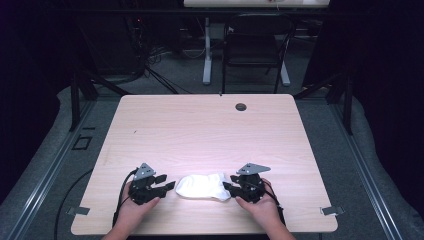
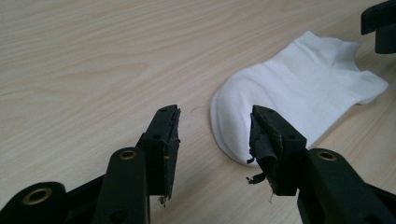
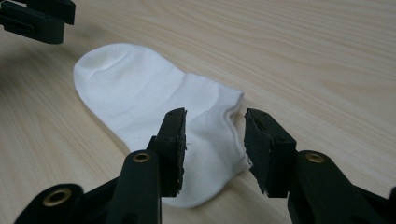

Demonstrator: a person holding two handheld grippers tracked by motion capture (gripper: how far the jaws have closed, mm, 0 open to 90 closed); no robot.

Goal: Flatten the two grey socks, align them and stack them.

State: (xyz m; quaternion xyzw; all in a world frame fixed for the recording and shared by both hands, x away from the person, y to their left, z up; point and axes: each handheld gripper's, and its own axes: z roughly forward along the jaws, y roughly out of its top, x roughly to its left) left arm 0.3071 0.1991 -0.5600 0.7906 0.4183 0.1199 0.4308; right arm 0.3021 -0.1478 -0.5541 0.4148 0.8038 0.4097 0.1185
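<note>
White sock [image 1: 203, 186] lies flat on the pale wooden table [image 1: 200, 130], close to the near edge and roughly midway between the near corners. Its rounded toe end points toward the left claw [image 1: 169, 186], its cuff end toward the right claw [image 1: 226, 189]. Bare wood runs from the sock to the far edge, where a small dark round grommet [image 1: 241, 106] sits near the far right corner; both side edges stand well apart from the hands.

Left claw is wide open with nothing gripped; in the left gripper view one jaw stands in front of the sock's toe, the other over bare wood. Right claw is likewise spread wide, its jaws straddling the cuff end with the pads not pressing on it.
</note>
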